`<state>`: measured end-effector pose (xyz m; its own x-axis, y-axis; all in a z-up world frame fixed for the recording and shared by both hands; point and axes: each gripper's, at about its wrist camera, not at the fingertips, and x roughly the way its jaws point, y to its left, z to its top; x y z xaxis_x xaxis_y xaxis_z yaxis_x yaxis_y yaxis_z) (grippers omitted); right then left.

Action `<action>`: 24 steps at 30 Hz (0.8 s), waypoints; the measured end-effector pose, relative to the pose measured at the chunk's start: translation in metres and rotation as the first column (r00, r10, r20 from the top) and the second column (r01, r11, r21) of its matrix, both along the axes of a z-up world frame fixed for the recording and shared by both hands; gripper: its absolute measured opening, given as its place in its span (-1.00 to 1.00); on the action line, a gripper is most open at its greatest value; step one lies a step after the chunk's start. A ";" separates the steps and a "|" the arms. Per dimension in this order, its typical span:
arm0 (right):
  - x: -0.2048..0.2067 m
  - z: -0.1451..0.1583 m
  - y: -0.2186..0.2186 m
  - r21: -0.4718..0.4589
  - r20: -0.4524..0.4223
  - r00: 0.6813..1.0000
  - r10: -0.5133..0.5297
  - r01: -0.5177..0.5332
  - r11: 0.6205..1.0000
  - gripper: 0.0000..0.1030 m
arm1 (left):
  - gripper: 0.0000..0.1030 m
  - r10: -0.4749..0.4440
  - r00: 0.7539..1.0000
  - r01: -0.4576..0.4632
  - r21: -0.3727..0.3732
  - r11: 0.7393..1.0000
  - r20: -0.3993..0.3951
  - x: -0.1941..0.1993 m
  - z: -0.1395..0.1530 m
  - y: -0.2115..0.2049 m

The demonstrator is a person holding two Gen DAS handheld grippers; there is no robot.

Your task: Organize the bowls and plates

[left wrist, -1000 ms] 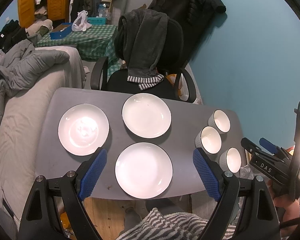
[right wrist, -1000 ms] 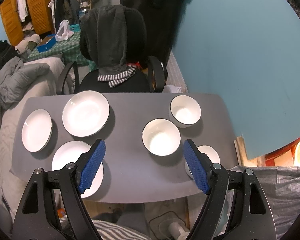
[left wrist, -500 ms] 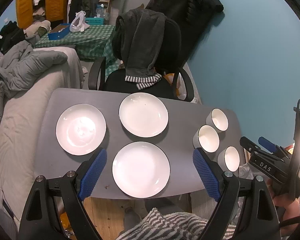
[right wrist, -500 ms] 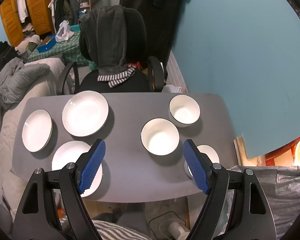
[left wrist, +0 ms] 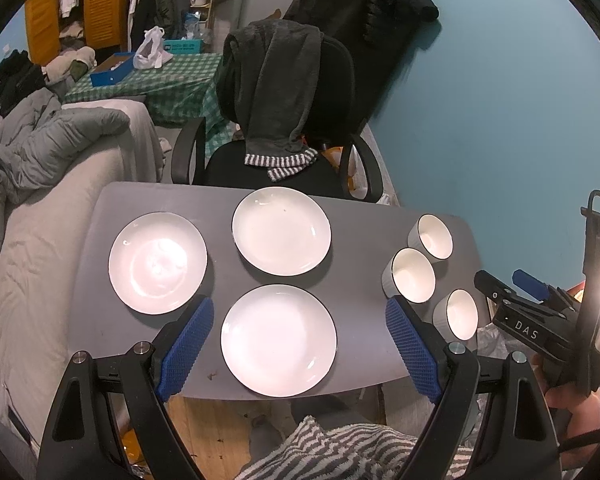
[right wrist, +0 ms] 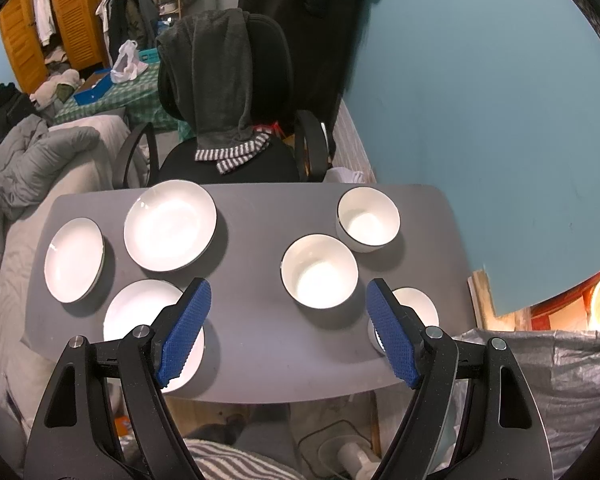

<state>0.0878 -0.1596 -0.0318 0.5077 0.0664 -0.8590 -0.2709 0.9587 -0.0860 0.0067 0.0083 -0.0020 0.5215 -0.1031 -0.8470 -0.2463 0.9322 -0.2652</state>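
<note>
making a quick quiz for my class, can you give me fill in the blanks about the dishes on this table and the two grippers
1. The grey table holds ____ white plates, such as the nearest plate.
2. The number of white bowls, like the middle bowl, is ____.
3. The left gripper and the right gripper are both ____ and hold nothing.
4. A dark garment hangs over the back of the office ____.

Missing words: three; three; open; chair

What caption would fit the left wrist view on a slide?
Open left tongs hover above three white plates and three white bowls on a grey table.
</note>
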 end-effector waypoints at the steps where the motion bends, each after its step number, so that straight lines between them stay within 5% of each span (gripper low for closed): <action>1: 0.000 0.000 0.000 -0.001 0.000 1.000 0.000 0.000 1.000 0.52 | 0.73 0.001 1.000 -0.001 -0.002 1.000 0.000 0.000 0.000 0.000; 24: 0.002 -0.005 0.011 -0.018 -0.012 0.998 0.058 -0.058 0.998 0.52 | 0.73 0.064 0.997 -0.065 -0.032 0.997 -0.038 -0.004 -0.012 0.023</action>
